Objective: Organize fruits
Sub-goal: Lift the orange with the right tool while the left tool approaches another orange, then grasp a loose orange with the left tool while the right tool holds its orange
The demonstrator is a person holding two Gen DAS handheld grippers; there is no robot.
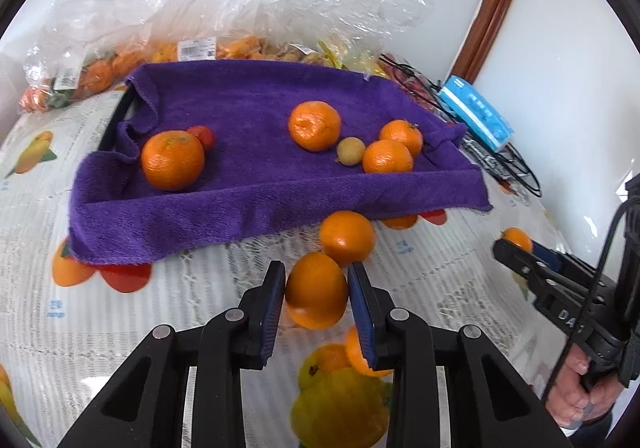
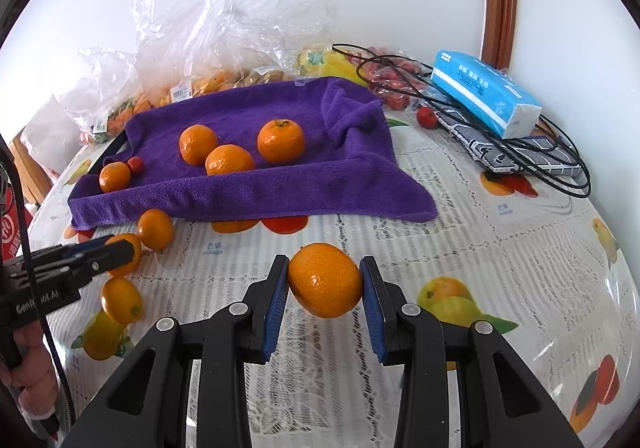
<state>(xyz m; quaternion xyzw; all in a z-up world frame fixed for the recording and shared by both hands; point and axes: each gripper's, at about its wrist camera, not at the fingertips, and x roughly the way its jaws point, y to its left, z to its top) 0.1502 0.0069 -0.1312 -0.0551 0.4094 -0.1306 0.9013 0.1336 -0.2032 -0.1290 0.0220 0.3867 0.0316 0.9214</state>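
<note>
both tongs are pinching fruit. the left gripper (image 1: 317, 290) has its blue pads pressed on an orange (image 1: 316, 290) low over the tablecloth (image 1: 208, 288), with a second orange (image 1: 347, 236) touching it just beyond, toward the towel. the right gripper (image 2: 324, 280) clamps another orange (image 2: 325, 280), held clear of the cloth, its long axis lying across the jaws from pad to pad. the purple towel (image 2: 280, 183), draped over what looks like a tray, lies straight ahead of both grippers and already carries several oranges (image 2: 280, 140) and a small red fruit (image 2: 135, 164). from the right view the towel's near edge sits ahead and slightly left; from the left view it is ahead past the second orange, so the left hand seems the nearer, though fisheye bending makes that hard to be sure of. one more loose orange (image 2: 121, 300) rests on the cloth near the left gripper. the next move is likely a forward carry over the towel's raised front fold.
</note>
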